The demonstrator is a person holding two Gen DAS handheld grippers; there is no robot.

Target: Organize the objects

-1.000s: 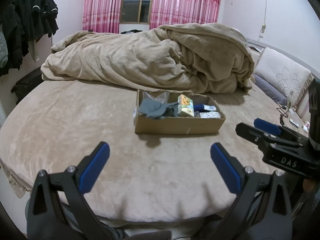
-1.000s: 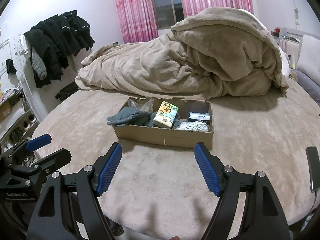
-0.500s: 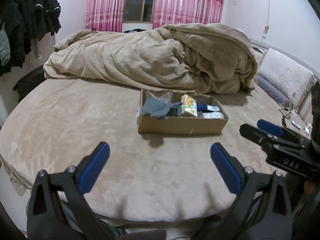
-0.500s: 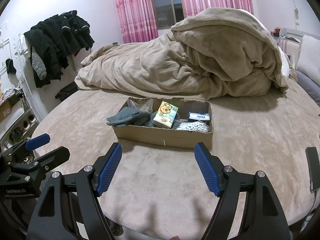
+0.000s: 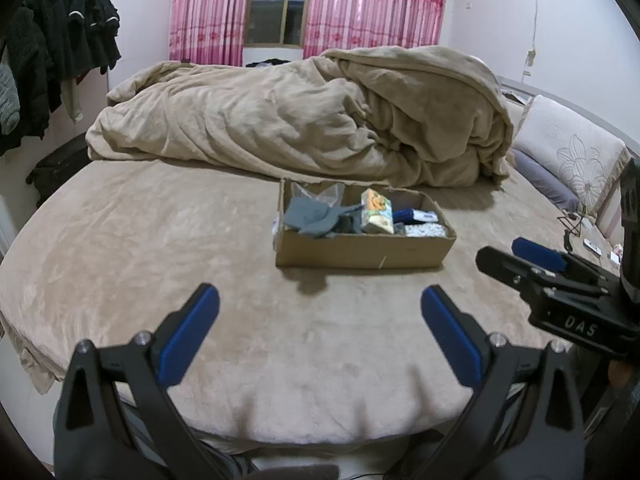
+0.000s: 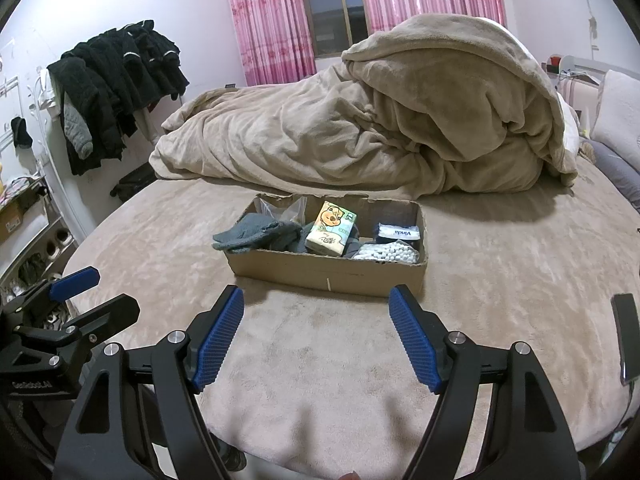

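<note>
An open cardboard box [image 5: 360,254] [image 6: 320,276] sits mid-bed on the beige cover. Inside lie grey gloves [image 5: 310,216] [image 6: 250,232], a tissue pack with a cartoon print [image 5: 376,214] [image 6: 331,229], a blue-and-white Vinda pack [image 5: 416,215] [image 6: 399,233] and a bag of white cotton swabs [image 5: 425,231] [image 6: 386,255]. My left gripper [image 5: 320,332] hovers open over the bed's near edge, well short of the box, nothing between its blue pads. My right gripper [image 6: 316,334] also stands open and empty in front of the box. Each gripper shows at the side of the other's view.
A heaped beige duvet [image 5: 304,120] [image 6: 400,120] fills the bed behind the box. Pillows [image 5: 568,152] lie at the right. Dark clothes [image 6: 116,92] hang on the left wall. A dark phone [image 6: 626,336] lies near the bed's right edge. Pink curtains [image 5: 308,4] frame the window.
The left wrist view has shifted slightly, so the box sits a little further right in it. Both grippers stay open and the box contents are unchanged.
</note>
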